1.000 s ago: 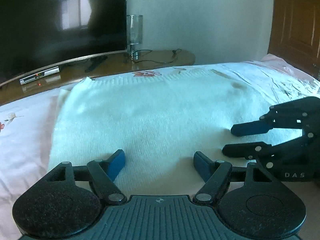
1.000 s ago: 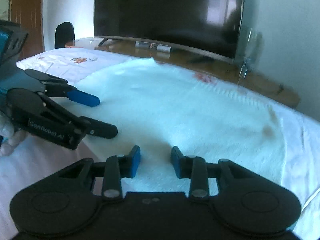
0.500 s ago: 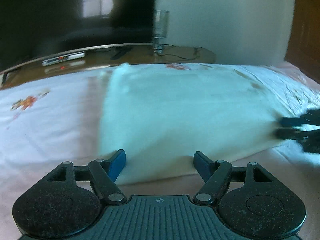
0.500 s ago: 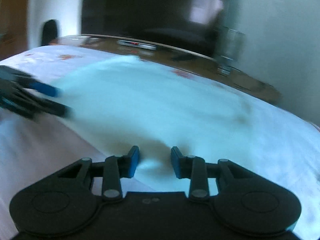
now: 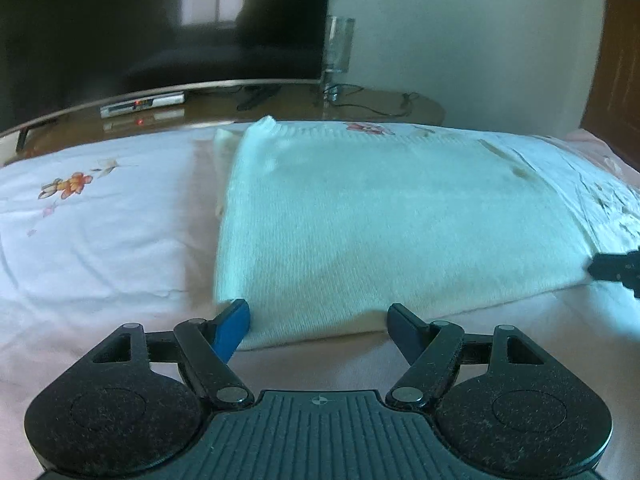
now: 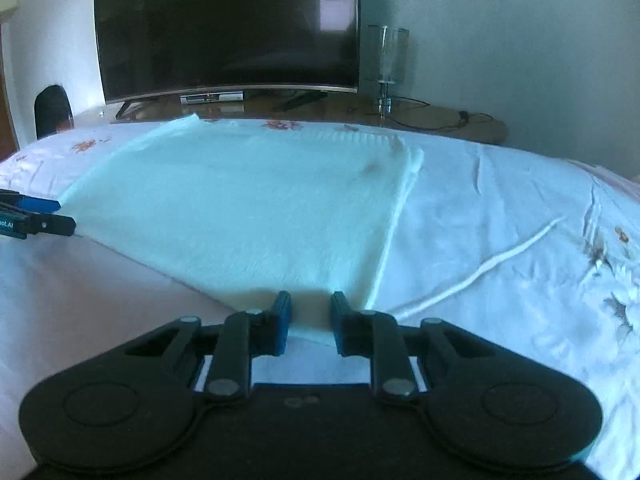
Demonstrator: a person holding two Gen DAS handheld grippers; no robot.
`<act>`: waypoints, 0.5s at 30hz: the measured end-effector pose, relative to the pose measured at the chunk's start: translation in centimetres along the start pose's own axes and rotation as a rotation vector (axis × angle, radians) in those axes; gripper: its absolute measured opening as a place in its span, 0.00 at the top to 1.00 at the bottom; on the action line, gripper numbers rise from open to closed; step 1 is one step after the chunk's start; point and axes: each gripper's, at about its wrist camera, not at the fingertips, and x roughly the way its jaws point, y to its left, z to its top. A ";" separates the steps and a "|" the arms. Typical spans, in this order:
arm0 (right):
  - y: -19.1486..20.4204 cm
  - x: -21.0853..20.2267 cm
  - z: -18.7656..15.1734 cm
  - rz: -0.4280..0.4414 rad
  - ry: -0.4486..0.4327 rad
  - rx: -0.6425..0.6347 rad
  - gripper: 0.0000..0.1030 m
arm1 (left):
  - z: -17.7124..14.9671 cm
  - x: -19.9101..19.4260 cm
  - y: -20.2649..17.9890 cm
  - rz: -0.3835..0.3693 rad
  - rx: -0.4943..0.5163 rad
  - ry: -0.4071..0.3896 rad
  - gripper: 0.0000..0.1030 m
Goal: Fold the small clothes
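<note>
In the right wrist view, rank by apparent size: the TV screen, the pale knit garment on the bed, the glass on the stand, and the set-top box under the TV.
1. pale knit garment, though lying nearer the camera enlarges it
2. TV screen
3. glass
4. set-top box; close to the glass in area, so 3 and 4 are unsure

Pale mint knit garment (image 5: pixel 392 232); white bedsheet (image 5: pixel 100 232), orange flower print; black tongs, blue pads (image 5: pixel 232 326)
</note>
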 end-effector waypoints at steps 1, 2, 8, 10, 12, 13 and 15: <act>0.1 -0.1 0.3 -0.005 0.011 0.000 0.79 | 0.2 -0.1 0.0 0.004 -0.008 -0.003 0.28; 0.3 -0.4 0.6 -0.011 0.012 -0.001 0.80 | 0.1 0.0 0.1 0.006 -0.010 0.004 0.28; 0.1 -0.2 0.6 -0.017 0.033 0.004 0.79 | -0.1 0.5 -0.3 0.029 0.006 0.027 0.27; 0.0 -0.2 0.8 -0.020 0.041 0.016 0.79 | -0.1 0.4 -0.4 0.029 0.004 0.026 0.27; 0.2 -0.3 0.7 -0.029 0.043 0.005 0.78 | -0.1 0.3 -0.4 0.031 0.000 0.028 0.27; 0.3 -0.2 0.7 -0.034 0.043 -0.001 0.78 | -0.1 0.3 -0.4 0.032 -0.002 0.029 0.27; 0.3 -0.1 0.7 -0.039 0.044 -0.008 0.78 | 0.0 0.2 -0.5 0.036 -0.001 0.032 0.27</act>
